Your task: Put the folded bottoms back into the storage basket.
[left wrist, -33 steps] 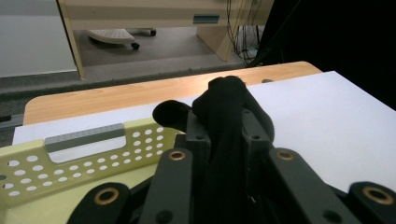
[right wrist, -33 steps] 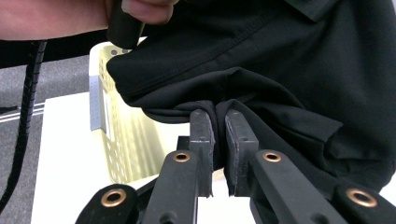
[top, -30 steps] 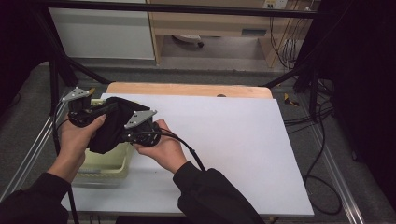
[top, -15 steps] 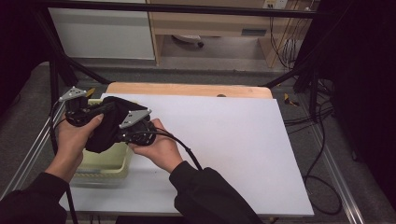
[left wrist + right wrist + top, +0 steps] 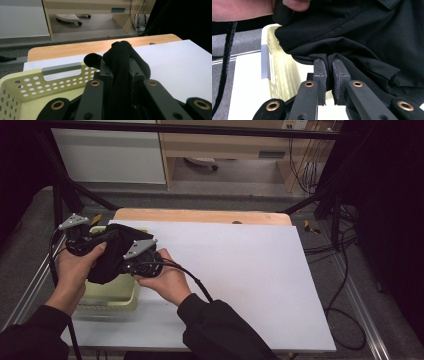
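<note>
A black cloth (image 5: 112,257) hangs bunched between my two grippers over a pale yellow perforated basket (image 5: 112,295) at the table's left. My left gripper (image 5: 100,240) is shut on the cloth. In the left gripper view the black cloth (image 5: 120,56) is wedged between the jaws of the left gripper (image 5: 119,68). My right gripper (image 5: 127,262) points left into the cloth. In the right gripper view the right gripper (image 5: 329,63) pinches a fold of the cloth (image 5: 367,32), with the basket (image 5: 282,75) below.
A white sheet (image 5: 250,270) covers the table to the right of the basket, and a wooden edge (image 5: 200,215) runs along its far side. A black frame (image 5: 60,190) and cables (image 5: 340,285) flank the table. A cable (image 5: 195,280) trails from the right gripper.
Both hands and the cloth have drifted slightly to the left over the basket. The grips on the cloth look unchanged.
</note>
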